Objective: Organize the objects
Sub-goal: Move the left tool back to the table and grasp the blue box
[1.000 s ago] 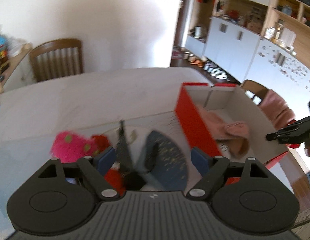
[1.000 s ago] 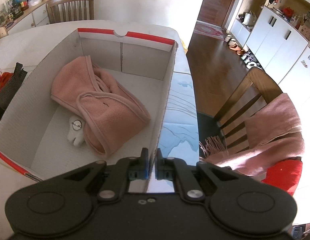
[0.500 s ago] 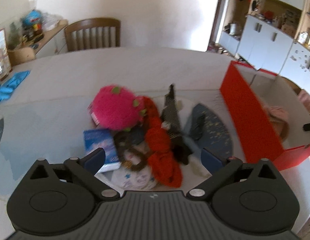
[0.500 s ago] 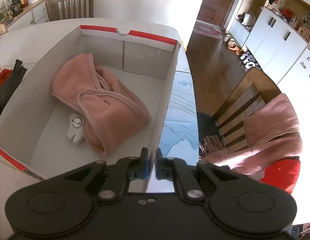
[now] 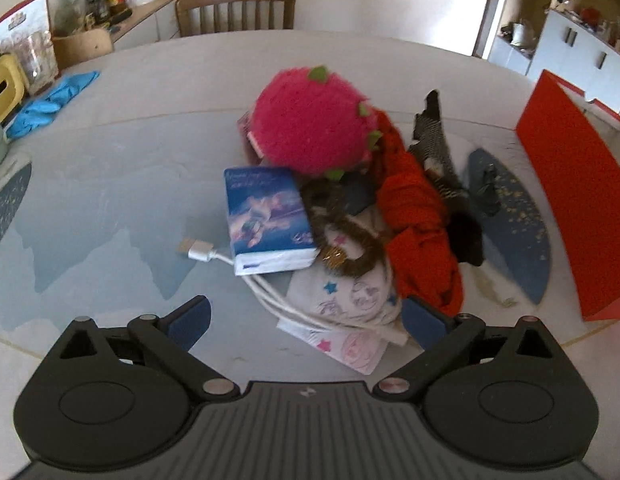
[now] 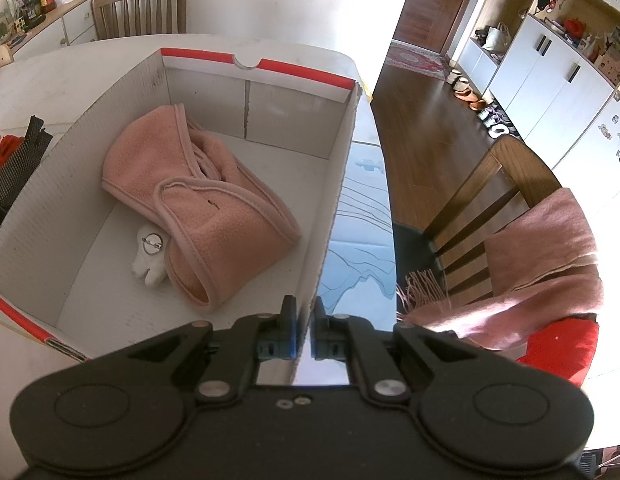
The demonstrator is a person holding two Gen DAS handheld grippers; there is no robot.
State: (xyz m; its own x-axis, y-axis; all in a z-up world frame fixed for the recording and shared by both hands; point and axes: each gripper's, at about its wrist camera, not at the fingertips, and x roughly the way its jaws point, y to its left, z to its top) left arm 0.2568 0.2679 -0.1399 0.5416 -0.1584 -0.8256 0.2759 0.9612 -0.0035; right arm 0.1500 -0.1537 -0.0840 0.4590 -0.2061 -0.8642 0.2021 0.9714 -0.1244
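Note:
A pile lies on the table in the left wrist view: a fuzzy pink plush [image 5: 314, 124], a blue pack [image 5: 265, 216], a white cable [image 5: 205, 250], a red cloth [image 5: 418, 216], a black mesh piece [image 5: 434, 136], a brown hair tie [image 5: 342, 236] and a star-print white cloth [image 5: 350, 300]. My left gripper [image 5: 307, 320] hangs wide open just above the pile's near edge, gripping nothing. The red box [image 5: 570, 200] stands to the right. My right gripper [image 6: 303, 320] is shut on the box's right wall [image 6: 334, 216]. Inside lie a pink fleece [image 6: 197, 200] and a small white charm [image 6: 147, 256].
A dark blue placemat [image 5: 518, 216] lies between pile and box. A blue cloth [image 5: 49, 100] and clutter sit at the table's far left. One wooden chair [image 5: 235, 8] stands behind the table. Another chair, with a pink scarf [image 6: 542, 264], is right of the box.
The left gripper swung from the box side to the pile and sank closer to it, its jaws spreading wider. The right gripper and the box stayed as they were.

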